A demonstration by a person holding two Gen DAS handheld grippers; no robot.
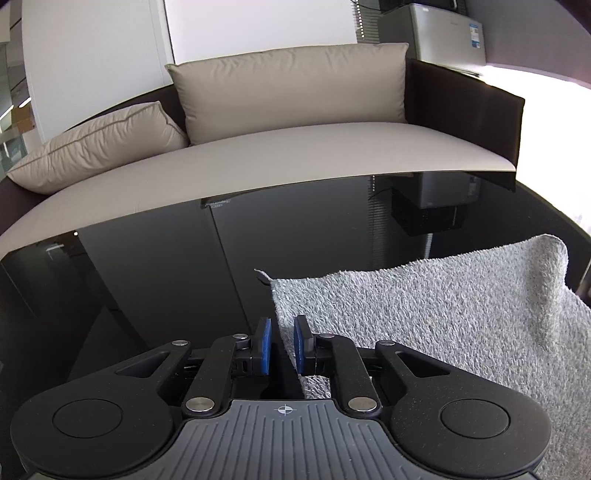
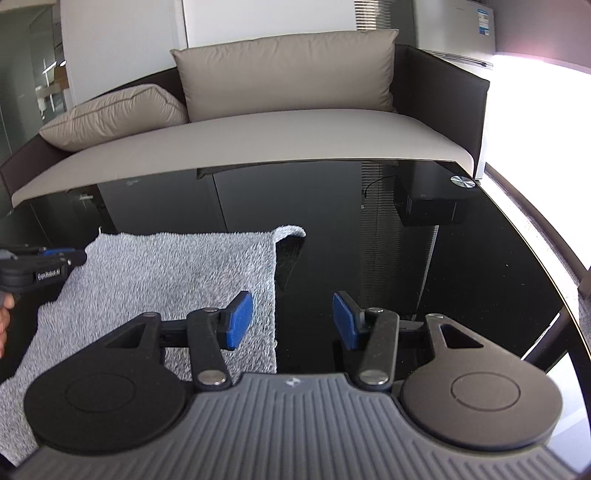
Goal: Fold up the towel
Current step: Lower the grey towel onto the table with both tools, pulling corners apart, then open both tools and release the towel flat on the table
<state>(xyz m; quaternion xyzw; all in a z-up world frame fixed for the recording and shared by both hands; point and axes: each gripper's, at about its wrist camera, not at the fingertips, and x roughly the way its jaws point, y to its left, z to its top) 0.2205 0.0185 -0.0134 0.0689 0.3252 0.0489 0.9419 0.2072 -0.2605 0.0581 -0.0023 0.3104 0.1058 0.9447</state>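
A grey fluffy towel (image 1: 424,325) lies on the glossy black table (image 1: 147,277). In the left wrist view my left gripper (image 1: 282,341) stands at the towel's left edge, its blue pads a narrow gap apart with the towel edge between them; I cannot tell if they grip it. In the right wrist view the towel (image 2: 166,273) lies to the left, its far right corner curled up. My right gripper (image 2: 293,319) is wide open over the towel's right edge, the left pad (image 2: 240,319) above the towel and the right pad above bare table. The left gripper (image 2: 44,267) shows at the towel's left edge.
A beige sofa (image 1: 277,155) with two cushions stands just behind the table's far edge. A small round metal disc (image 2: 461,181) sits at the table's far right corner. The table's right edge (image 2: 546,266) curves close by. A silver fridge (image 1: 450,33) stands behind the sofa.
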